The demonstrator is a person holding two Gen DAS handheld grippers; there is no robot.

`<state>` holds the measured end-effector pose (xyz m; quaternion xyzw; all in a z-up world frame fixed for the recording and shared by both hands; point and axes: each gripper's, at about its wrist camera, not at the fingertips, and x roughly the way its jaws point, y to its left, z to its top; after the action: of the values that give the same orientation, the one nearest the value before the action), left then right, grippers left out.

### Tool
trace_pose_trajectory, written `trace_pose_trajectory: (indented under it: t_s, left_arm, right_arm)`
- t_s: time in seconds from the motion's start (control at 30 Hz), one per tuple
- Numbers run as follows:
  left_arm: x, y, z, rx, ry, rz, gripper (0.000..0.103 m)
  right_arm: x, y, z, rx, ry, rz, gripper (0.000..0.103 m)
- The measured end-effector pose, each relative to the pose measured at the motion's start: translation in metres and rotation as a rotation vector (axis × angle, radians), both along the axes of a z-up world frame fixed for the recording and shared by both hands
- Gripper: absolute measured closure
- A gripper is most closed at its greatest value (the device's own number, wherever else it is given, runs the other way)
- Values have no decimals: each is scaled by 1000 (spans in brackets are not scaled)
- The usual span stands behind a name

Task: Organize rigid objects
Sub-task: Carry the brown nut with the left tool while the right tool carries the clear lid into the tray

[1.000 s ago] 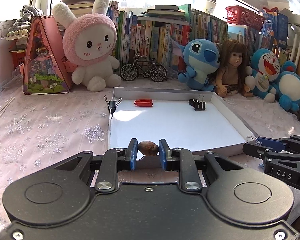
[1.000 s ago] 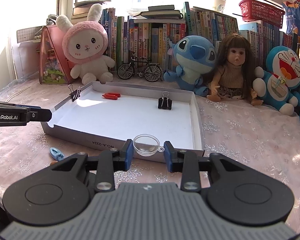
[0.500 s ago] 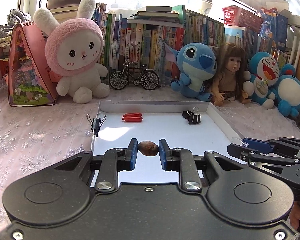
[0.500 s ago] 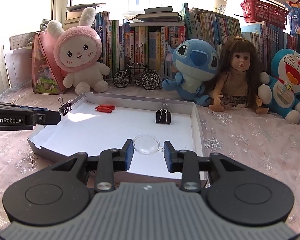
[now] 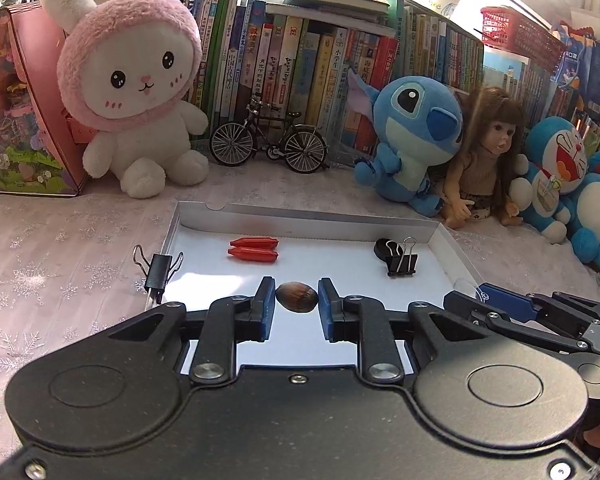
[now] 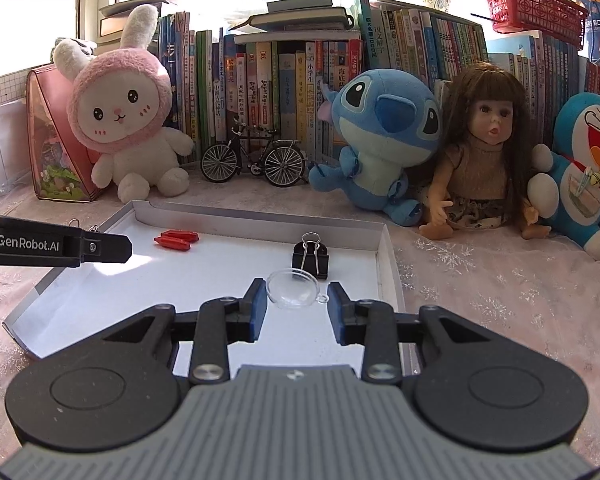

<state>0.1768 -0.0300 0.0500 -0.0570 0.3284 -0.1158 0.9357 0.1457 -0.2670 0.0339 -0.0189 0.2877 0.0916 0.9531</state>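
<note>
Brown nut (image 5: 296,297) clamped between the blue pads of the left tongs (image 5: 296,300), above the near half of the white tray (image 5: 324,218). Right tongs (image 6: 297,303) pinch a clear plastic dome (image 6: 293,290) above the tray's near right part. On the tray floor: two red pieces (image 5: 254,249) at the far left, a black binder clip (image 5: 401,262) at the far right. Another clip (image 5: 159,270) grips the tray's left wall.

"GenRobot.AI" in white on side of left claw (image 6: 112,249); book spines' print too small to read.
</note>
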Motion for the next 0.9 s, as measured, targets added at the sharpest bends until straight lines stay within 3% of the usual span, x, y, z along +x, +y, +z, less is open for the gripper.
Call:
trace_pose_trajectory:
  t_s: [0.5, 0.9]
  left_arm:
    - [46, -32, -33, 142, 22, 39, 81]
    - [68, -35, -45, 138, 73, 59, 81]
  right_arm:
    - [50, 9, -23, -16, 59, -25, 64]
    - [67, 4, -32, -8, 109, -60, 64]
